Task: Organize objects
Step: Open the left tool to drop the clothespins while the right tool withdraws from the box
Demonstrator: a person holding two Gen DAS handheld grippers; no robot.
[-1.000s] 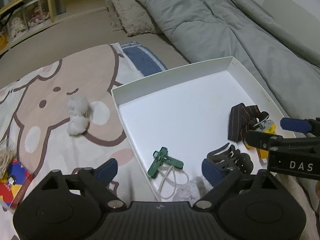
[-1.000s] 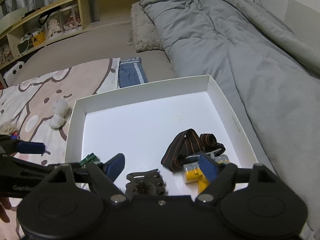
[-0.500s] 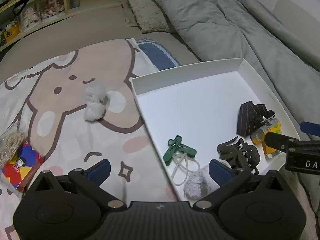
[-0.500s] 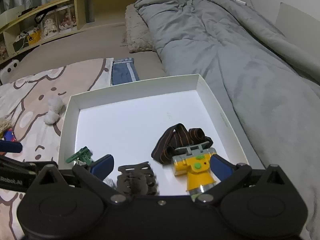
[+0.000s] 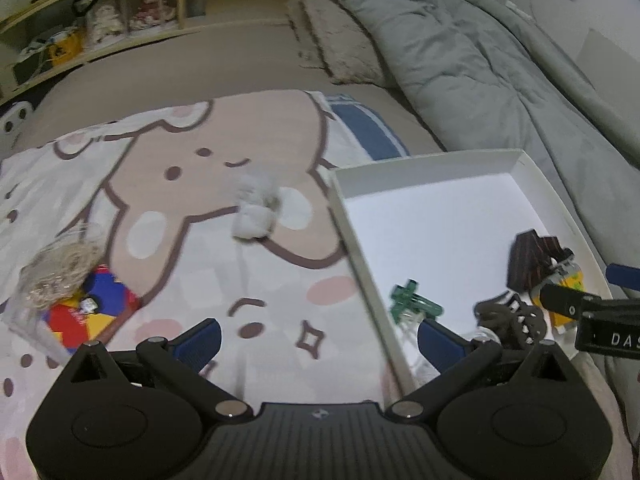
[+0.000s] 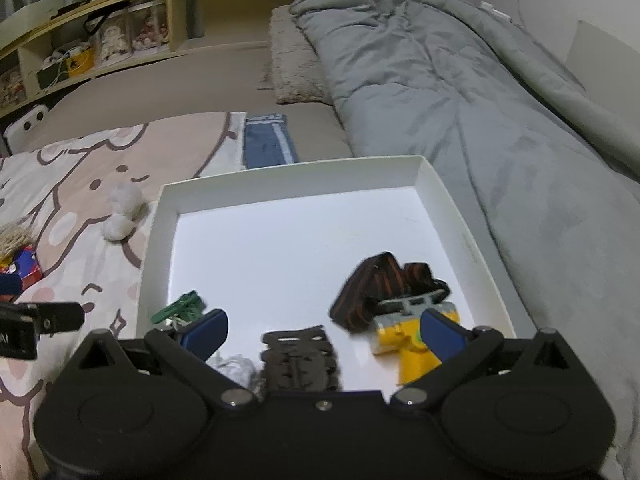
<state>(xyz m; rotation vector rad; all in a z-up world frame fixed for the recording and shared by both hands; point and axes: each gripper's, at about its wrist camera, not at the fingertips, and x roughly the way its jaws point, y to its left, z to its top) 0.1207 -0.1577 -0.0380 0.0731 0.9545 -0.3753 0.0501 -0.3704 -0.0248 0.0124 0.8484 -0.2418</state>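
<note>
A white tray (image 6: 444,196) (image 5: 352,224) lies on the bed. It holds a yellow headlamp with a striped strap (image 6: 400,300) (image 5: 532,260), a dark hair claw (image 6: 300,356) (image 5: 512,316), a green clip (image 6: 180,306) (image 5: 412,304) and a grey wad (image 6: 236,368). On the cartoon blanket lie a white fluffy ball (image 5: 256,208) (image 6: 122,210), a colourful box (image 5: 88,312) and a bundle of pale strands (image 5: 60,268). My left gripper (image 5: 316,340) is open and empty over the tray's left rim. My right gripper (image 6: 322,330) is open and empty above the tray's near end.
A grey duvet (image 6: 460,80) covers the right side of the bed, with a fuzzy pillow (image 6: 292,68) behind the tray. A blue cloth (image 6: 268,144) lies beyond the tray. Wooden shelves (image 6: 100,40) run along the far wall.
My left gripper has swung left, off the tray toward the blanket. My right gripper has pulled back from the headlamp. Both stay open.
</note>
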